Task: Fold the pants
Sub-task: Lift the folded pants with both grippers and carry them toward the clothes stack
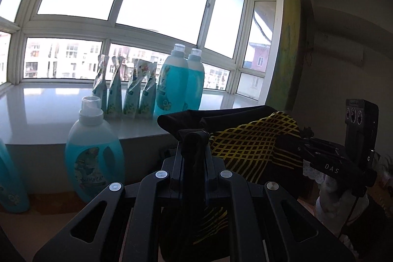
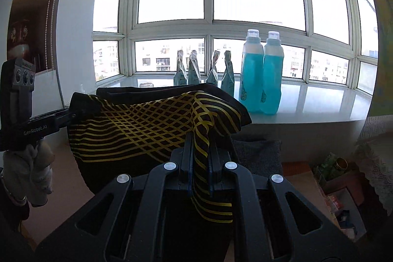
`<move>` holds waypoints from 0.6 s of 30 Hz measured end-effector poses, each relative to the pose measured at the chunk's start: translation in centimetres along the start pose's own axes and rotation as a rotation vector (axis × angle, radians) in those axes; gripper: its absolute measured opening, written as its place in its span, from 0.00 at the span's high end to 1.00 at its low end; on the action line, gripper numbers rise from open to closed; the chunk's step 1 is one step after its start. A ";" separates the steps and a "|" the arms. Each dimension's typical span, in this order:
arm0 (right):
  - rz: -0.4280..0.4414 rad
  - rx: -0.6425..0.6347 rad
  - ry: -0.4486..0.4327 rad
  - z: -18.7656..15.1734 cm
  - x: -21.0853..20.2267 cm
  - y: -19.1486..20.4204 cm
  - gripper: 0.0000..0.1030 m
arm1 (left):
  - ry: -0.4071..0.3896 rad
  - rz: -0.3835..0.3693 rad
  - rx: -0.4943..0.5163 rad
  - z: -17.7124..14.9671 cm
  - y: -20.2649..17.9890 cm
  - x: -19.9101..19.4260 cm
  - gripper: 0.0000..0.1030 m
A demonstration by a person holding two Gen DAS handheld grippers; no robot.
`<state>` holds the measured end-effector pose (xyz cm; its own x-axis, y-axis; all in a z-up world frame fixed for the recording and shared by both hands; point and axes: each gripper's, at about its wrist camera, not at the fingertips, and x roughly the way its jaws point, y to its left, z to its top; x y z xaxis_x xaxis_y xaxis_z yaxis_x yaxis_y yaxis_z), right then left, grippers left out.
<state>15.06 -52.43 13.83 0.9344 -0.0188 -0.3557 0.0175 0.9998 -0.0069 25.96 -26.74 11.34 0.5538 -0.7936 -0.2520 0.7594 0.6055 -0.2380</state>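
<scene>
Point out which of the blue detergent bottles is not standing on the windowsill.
The wide handled blue detergent bottle with the clear cap, standing lower, in front of the white windowsill. The two tall slim blue bottles stand up on the sill beside the refill pouches.

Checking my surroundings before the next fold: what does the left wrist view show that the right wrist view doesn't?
Only the left wrist view shows a big blue detergent jug standing below the sill, plus the right gripper from the side.

Only the right wrist view shows dark shelves on the left wall, a cluttered box at lower right, and the left gripper from the side.

Both show the black-and-yellow pants pinched by both grippers and hanging between them, two tall blue bottles and four refill pouches on the windowsill.
</scene>
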 end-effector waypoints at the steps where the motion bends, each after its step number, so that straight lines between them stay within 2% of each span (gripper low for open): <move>1: -0.007 0.011 0.008 0.2 0.4 -1.2 0.91 | 0.005 -0.010 0.005 0.1 -0.5 1.0 0.91; 6: 0.010 0.046 0.040 0.8 2.2 -3.9 0.91 | 0.002 -0.067 -0.009 0.5 -1.5 3.9 0.91; 9: 0.080 0.048 0.051 1.8 3.0 -3.1 0.91 | -0.007 -0.058 -0.010 0.8 -0.9 4.3 0.91; 14: 0.159 -0.009 0.027 3.7 3.8 -1.1 0.91 | -0.060 -0.021 -0.027 2.3 0.9 2.7 0.91; 18: 0.156 -0.069 0.028 4.2 5.4 -1.6 0.91 | -0.069 -0.001 -0.013 3.1 1.5 2.8 0.91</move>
<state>21.60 -54.09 15.87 0.9136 0.1360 -0.3831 -0.1525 0.9882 -0.0129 29.72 -28.26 13.20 0.5756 -0.7961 -0.1869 0.7556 0.6052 -0.2505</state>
